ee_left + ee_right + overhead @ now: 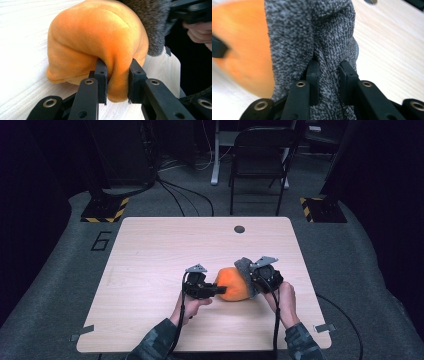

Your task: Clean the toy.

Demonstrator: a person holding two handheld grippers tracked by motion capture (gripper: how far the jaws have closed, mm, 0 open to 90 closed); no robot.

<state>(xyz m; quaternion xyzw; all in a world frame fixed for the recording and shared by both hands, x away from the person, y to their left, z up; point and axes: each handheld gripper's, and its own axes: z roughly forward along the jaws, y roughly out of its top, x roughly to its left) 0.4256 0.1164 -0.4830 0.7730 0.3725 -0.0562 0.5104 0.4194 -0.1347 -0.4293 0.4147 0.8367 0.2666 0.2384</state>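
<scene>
Near the front-centre of the pale wood-grain worktop (pixel 150 270), a soft orange plush cap with a speckled grey knitted cuff (pixel 234 284) sat between both tools. It rested on the worktop surface, orange crown to the left, grey cuff (pixel 312 32) to the right.

Left hand-held gripper (pixel 216 290): jaws pinched a fold of the orange plush (pixel 100 40) at the crown end; in the left gripper view, fabric bulged out between and below the black jaws, so the bite looked deep. Right hand-held gripper (pixel 254 281): jaws pinched a ridge of the grey knitted cuff; the right gripper view showed the knit gathered into a crease between them. Both hands entered from the near edge, well apart from the worktop's sides.

Judgement: the work in hand appeared to be stretching or reshaping the cap, or turning the cuff, with each end anchored.

Risks noted:
- Knit is loose and stretchy; if the two tools pull apart hard, the cuff fold may slide out of the right jaws.
- Plush pile is slippery; a shallow regrip on the left would lose the crown.
- Uneven pull could twist the cap rather than open it.
- The cap lay fairly close to the near edge; a slip toward the person might drag it off.
</scene>
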